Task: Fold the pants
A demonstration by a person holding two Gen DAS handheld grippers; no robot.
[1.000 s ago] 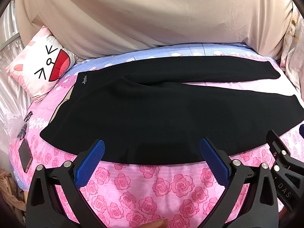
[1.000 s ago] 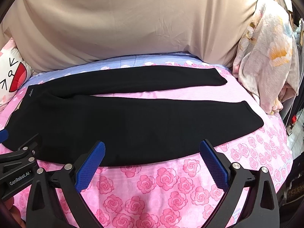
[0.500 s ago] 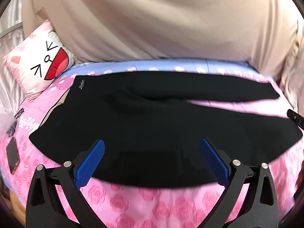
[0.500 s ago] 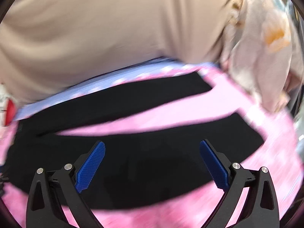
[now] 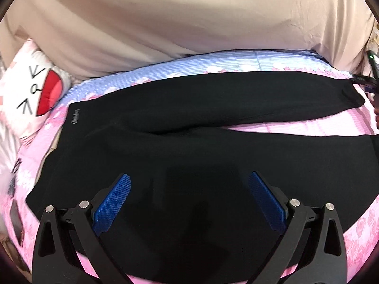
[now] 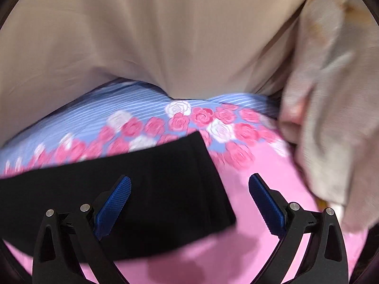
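Black pants lie flat on a pink rose bedsheet, waistband at the left, both legs running right and splayed apart. My left gripper is open and empty, low over the near leg by the hip. My right gripper is open and empty, over the hem end of the far leg; the hem lies between its fingers. The right gripper's tip shows at the far right edge of the left wrist view.
A beige sheet hangs as a backdrop behind the bed. A cartoon-face pillow lies at the left. A floral cloth hangs at the bed's right end. A dark phone lies near the left edge.
Both grippers moved forward over the pants. The right gripper travelled far right and back to the far leg's hem. The left gripper came in over the near leg. Pants have not moved.
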